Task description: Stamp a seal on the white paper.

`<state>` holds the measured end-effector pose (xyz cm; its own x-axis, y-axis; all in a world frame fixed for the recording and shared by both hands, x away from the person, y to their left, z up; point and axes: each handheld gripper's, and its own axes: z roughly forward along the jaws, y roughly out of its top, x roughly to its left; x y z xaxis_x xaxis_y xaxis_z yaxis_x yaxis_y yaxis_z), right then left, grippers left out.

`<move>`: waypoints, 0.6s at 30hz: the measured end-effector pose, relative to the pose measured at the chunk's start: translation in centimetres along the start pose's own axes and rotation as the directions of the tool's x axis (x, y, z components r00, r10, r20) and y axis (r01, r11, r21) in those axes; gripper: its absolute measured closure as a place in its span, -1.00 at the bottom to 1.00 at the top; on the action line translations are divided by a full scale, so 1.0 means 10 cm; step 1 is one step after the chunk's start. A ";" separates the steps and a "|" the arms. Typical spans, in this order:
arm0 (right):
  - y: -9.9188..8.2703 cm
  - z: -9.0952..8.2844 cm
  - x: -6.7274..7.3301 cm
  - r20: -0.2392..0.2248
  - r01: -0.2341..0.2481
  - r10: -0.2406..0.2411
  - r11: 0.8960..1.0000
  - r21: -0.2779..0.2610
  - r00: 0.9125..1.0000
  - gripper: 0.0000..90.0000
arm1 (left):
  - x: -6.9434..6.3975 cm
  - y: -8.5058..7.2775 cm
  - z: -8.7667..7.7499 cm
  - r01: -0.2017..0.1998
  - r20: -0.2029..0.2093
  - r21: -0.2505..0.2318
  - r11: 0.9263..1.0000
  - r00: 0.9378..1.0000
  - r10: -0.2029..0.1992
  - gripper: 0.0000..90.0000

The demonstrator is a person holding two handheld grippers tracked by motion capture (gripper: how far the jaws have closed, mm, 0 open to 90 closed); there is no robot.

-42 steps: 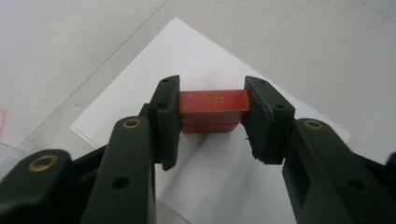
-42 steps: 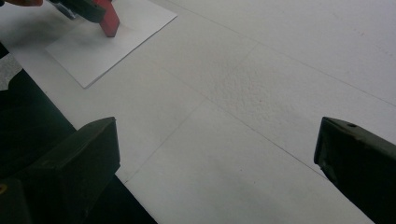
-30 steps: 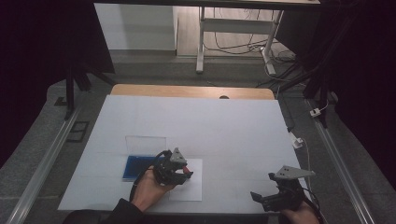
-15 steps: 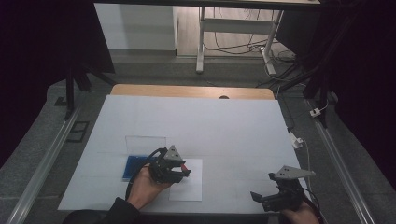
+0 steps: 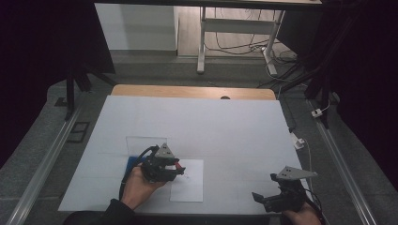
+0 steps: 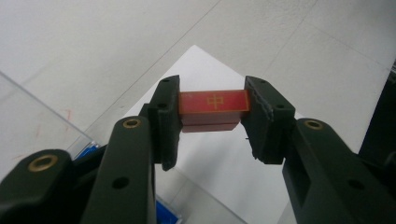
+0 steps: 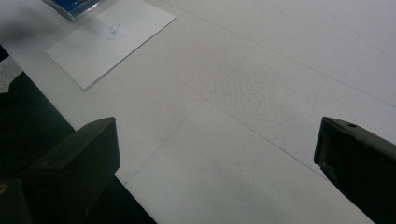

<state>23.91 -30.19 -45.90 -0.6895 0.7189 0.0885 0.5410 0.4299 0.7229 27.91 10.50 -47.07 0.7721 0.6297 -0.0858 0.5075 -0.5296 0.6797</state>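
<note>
My left gripper [image 5: 176, 166] hovers over the left edge of a white paper sheet [image 5: 188, 186] near the table's front. It is shut on a small red block [image 6: 214, 103] with a gold character on its top face. The block spans the gap between the pads, held level above the sheet [image 6: 210, 154]. In the right gripper view the sheet [image 7: 112, 42] carries a small printed rectangle [image 7: 112, 31]. My right gripper [image 5: 265, 199] rests low at the front right, open, and nothing lies between its jaws [image 7: 215, 140].
A blue box [image 5: 131, 164] sits just left of the left hand, with a clear flat lid [image 5: 141, 142] behind it. The white mat [image 5: 225, 126] covers the table, with a wooden strip [image 5: 192, 92] at its far edge. A white plug and cable [image 5: 297, 140] lie off the mat's right side.
The left gripper, still holding the red block, has risen slightly and drifted left toward the blue box. The right gripper has stayed put.
</note>
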 end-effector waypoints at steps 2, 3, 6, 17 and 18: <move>0.00 0.00 0.00 0.000 0.000 0.000 1.000 0.000 1.000 -0.99 | 0.01 -0.01 -0.02 0.008 -0.003 -0.003 1.000 1.000 -0.008 0.29; 0.00 0.00 0.00 0.000 -0.001 0.001 1.000 0.000 1.000 -0.99 | 0.02 -0.02 -0.04 0.009 -0.006 -0.002 1.000 1.000 -0.009 0.29; 0.00 0.00 0.00 0.000 -0.001 0.001 1.000 0.000 1.000 -0.99 | 0.04 -0.03 -0.07 0.013 -0.010 -0.002 1.000 1.000 -0.013 0.29; 0.00 0.00 0.00 0.000 -0.002 0.002 1.000 0.000 1.000 -0.99 | 0.13 -0.11 -0.23 0.037 -0.033 -0.003 0.999 0.999 -0.038 0.29; 0.00 0.00 0.00 -0.003 -0.003 0.003 1.000 -0.002 1.000 -0.99 | 0.14 -0.12 -0.24 0.043 -0.036 -0.004 0.999 0.998 -0.043 0.29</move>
<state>23.91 -30.22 -45.92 -0.6891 0.7187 0.0923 0.5421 0.4268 0.7238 27.46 13.34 -46.26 0.7355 0.6717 -0.0885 0.5385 -0.5003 0.6780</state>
